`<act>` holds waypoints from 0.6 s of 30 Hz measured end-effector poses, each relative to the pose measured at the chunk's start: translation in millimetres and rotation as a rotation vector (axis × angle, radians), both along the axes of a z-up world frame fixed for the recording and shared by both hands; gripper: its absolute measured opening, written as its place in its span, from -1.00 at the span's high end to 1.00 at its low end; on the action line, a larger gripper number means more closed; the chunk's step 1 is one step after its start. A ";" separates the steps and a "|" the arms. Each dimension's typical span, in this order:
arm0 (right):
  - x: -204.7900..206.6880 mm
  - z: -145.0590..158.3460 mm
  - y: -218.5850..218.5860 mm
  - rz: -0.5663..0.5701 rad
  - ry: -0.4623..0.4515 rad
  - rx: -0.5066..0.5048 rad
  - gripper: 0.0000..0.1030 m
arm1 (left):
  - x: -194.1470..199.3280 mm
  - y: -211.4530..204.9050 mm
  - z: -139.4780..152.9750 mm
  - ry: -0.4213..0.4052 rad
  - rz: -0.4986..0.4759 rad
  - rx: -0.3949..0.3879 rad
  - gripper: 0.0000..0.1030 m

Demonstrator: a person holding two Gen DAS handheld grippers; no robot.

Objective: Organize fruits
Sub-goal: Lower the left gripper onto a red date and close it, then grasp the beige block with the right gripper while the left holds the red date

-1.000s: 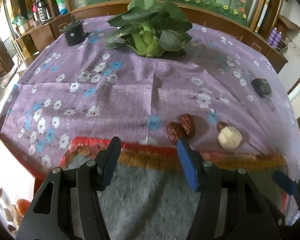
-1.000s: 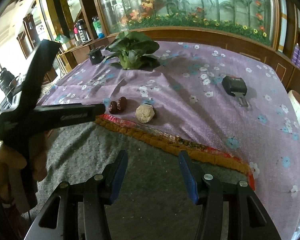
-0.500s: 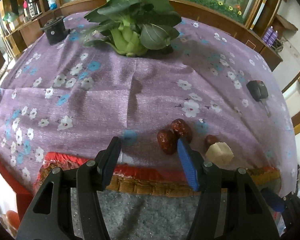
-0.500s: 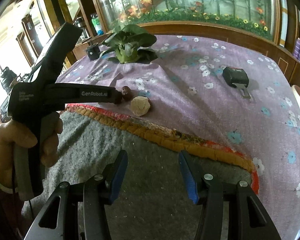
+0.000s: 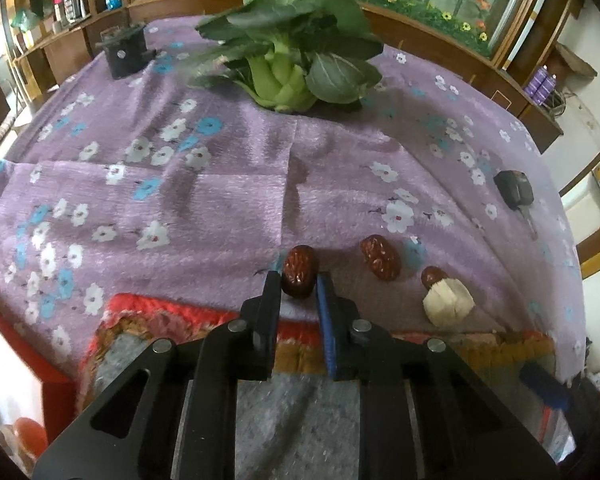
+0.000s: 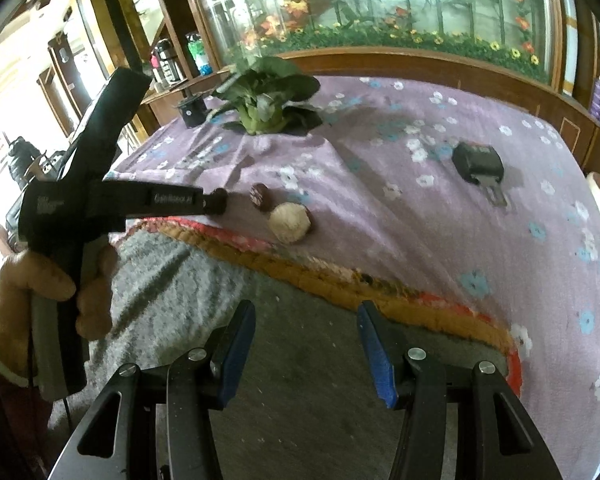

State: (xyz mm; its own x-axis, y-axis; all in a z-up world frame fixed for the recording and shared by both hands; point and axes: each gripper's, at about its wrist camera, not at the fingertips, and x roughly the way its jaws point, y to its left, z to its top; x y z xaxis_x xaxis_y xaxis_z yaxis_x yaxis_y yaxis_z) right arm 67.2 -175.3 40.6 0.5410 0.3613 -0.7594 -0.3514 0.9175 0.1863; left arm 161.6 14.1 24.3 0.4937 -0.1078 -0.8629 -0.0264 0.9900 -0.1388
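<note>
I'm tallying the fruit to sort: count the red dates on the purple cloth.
3. One red date sits between the left gripper pads, a second date lies right of it, and a third date is half hidden behind the pale chunk.

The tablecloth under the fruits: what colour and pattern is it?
The tablecloth is purple with small white and blue flowers, clearest in the left wrist view.

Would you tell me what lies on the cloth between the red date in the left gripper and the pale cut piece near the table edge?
In the left wrist view, a second red date lies between the gripped date and the pale piece.
</note>
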 end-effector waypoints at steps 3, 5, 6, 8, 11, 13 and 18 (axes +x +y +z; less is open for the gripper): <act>12.6 2.3 11.3 0.011 -0.013 0.001 0.00 | -14.1 3.4 8.7 -0.025 0.004 0.001 0.68; 23.4 1.6 20.4 0.014 -0.023 -0.004 0.00 | -22.3 2.7 12.4 -0.045 0.003 0.023 0.68; 27.6 0.6 23.6 0.013 -0.024 -0.010 0.00 | -29.6 3.1 15.5 -0.061 0.009 0.031 0.68; 40.6 -4.5 31.8 0.008 -0.023 -0.023 0.00 | -38.6 4.4 18.5 -0.075 0.017 0.021 0.68; 57.8 -12.4 38.3 -0.012 -0.014 -0.037 0.00 | -48.7 4.5 21.8 -0.094 0.018 0.024 0.68; 64.0 -17.3 39.1 -0.015 -0.005 -0.032 0.05 | -54.9 4.8 23.0 -0.108 0.023 0.040 0.68; 63.2 -21.3 35.5 -0.007 0.018 -0.036 0.43 | -65.2 10.6 21.5 -0.107 0.029 0.040 0.68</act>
